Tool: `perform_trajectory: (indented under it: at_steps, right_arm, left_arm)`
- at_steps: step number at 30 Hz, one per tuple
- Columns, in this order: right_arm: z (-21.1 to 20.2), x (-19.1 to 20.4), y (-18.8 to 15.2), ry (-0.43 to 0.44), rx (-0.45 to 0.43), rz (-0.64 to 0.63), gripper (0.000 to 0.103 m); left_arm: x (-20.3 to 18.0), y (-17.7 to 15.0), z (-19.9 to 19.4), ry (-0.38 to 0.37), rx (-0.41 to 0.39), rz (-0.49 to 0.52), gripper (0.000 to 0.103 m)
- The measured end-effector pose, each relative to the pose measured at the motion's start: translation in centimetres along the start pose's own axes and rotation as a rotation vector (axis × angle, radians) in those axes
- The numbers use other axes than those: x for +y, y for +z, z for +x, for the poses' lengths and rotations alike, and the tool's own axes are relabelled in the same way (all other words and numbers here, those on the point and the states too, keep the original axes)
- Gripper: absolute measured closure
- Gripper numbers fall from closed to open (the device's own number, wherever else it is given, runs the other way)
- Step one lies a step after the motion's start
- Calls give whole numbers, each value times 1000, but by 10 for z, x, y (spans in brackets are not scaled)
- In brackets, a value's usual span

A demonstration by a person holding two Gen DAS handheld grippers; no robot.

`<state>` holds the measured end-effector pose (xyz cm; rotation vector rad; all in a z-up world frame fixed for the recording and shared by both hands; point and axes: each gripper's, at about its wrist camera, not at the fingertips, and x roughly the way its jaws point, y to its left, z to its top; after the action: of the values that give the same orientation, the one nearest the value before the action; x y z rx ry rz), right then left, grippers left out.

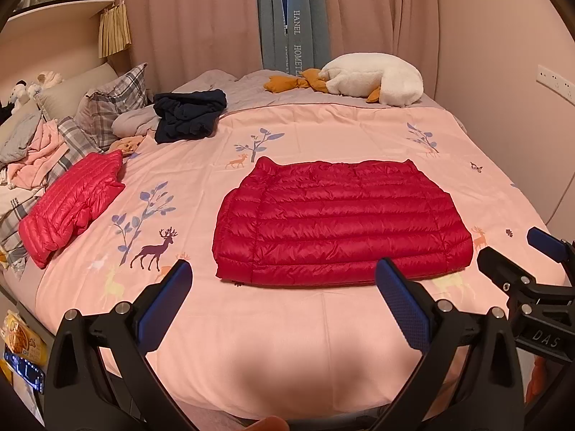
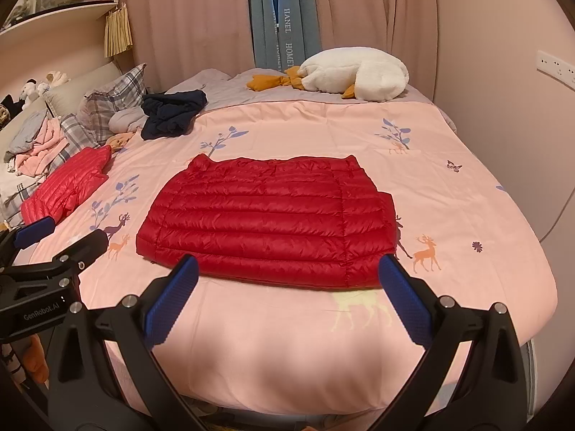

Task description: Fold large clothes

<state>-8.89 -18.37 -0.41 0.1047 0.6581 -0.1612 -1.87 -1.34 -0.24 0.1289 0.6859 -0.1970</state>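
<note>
A dark red quilted down jacket (image 1: 337, 219) lies flat on the pink bedspread, sleeves folded in, forming a rough rectangle; it also shows in the right wrist view (image 2: 266, 219). My left gripper (image 1: 284, 287) is open and empty, above the bed's near edge just short of the jacket's hem. My right gripper (image 2: 287, 287) is open and empty, likewise just short of the hem. The right gripper shows at the right edge of the left wrist view (image 1: 517, 255); the left gripper shows at the left edge of the right wrist view (image 2: 61, 240).
A folded pink-red down jacket (image 1: 72, 204) lies at the left. A dark navy garment (image 1: 188, 115) is bunched near plaid pillows (image 1: 107, 104). A white goose plush (image 1: 370, 79) lies at the far end. The pink bedspread (image 1: 287, 341) is bare in front.
</note>
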Motion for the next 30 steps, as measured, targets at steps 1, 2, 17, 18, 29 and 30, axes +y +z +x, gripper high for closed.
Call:
perform_trajectory:
  at_steps: [1, 2, 17, 18, 29, 30]
  right_arm:
    - [0, 0, 0, 0, 1, 0, 2]
    - [0, 0, 0, 0, 1, 1, 2]
    - [0, 2, 2, 5, -3, -4, 2]
    - [0, 2, 2, 5, -3, -5, 2]
    - [-1, 4, 3, 6, -3, -7, 2]
    - [0, 4, 3, 6, -3, -7, 2]
  left_arm:
    - [0, 0, 0, 0, 0, 1, 1]
    - [0, 0, 0, 0, 0, 1, 1]
    - [0, 2, -1, 1, -2, 4, 1]
    - [-1, 2, -1, 1, -2, 5, 1]
    - [0, 3, -1, -1, 0, 8, 1]
    - [0, 4, -1, -1, 1, 9, 1]
